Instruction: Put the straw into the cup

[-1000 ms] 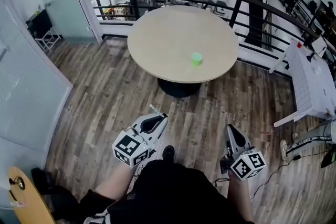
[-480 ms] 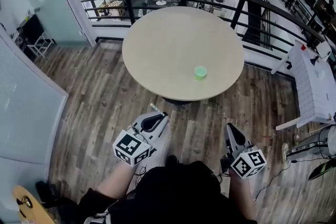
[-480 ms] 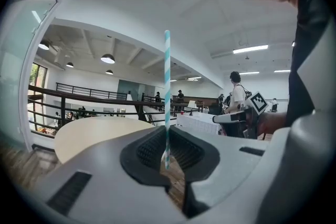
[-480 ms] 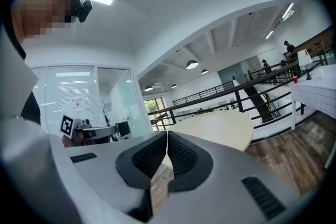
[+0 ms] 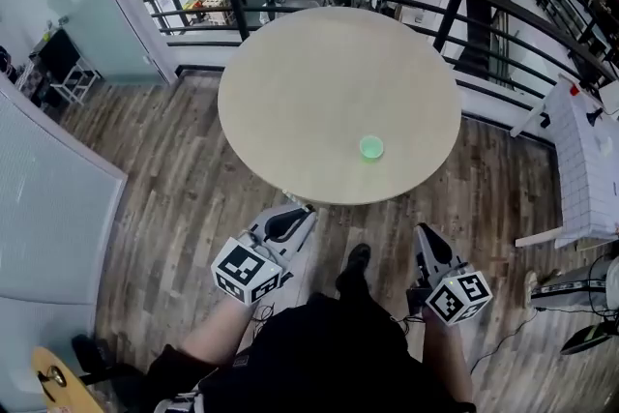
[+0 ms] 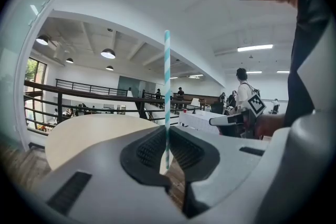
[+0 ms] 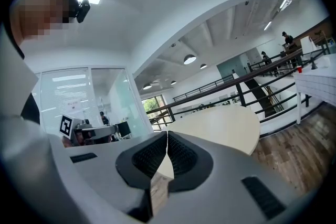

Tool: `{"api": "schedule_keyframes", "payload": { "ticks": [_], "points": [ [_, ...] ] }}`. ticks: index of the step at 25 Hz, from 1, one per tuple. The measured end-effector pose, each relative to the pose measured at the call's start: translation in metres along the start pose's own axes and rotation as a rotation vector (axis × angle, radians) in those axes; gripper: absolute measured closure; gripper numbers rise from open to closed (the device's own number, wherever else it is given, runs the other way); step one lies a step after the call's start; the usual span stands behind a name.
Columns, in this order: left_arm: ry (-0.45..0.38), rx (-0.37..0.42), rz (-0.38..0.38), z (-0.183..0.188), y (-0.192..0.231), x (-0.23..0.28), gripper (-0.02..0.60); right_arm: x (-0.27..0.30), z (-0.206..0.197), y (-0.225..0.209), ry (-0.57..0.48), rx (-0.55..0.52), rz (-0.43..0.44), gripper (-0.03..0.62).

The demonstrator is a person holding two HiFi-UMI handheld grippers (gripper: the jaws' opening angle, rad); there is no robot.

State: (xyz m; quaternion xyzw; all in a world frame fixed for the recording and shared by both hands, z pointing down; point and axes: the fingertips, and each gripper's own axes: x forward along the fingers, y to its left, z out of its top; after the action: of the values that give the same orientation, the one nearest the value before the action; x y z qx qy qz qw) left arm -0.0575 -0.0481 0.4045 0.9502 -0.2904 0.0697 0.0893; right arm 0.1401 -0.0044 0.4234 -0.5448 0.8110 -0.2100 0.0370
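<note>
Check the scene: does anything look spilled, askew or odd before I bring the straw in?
Nothing stands out. The green cup sits upright on the round table, with no spill around it. The left hand-held gripper holds the striped straw straight between its jaws; the right hand-held gripper is shut and empty.

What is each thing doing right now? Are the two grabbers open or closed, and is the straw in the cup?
Left gripper: shut on the straw.
Right gripper: shut, holding nothing.
Straw: upright, pinched near its lower end, not in the cup.
Cup: standing upright on the table, no straw in it.
</note>
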Motion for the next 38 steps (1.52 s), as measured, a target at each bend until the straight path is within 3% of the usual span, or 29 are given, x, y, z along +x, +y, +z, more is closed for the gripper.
{"api": "schedule_keyframes", "payload": {
  "ticks": [10, 17, 26, 38],
  "points": [
    [0.037, -0.02, 0.068, 0.014, 0.051, 0.1, 0.557, 0.073, 0.034, -0.087, 0.023, 0.016, 0.051, 0.571],
    [0.07, -0.009, 0.103, 0.03, 0.063, 0.158, 0.557, 0.107, 0.045, -0.145, 0.04, 0.058, 0.095, 0.571],
    [0.071, -0.029, 0.061, 0.023, 0.081, 0.19, 0.557, 0.144, 0.025, -0.141, 0.117, 0.078, 0.117, 0.571],
    [0.157, -0.064, -0.041, -0.04, 0.103, 0.26, 0.557, 0.17, 0.003, -0.146, 0.186, 0.104, 0.071, 0.571]
  ]
}}
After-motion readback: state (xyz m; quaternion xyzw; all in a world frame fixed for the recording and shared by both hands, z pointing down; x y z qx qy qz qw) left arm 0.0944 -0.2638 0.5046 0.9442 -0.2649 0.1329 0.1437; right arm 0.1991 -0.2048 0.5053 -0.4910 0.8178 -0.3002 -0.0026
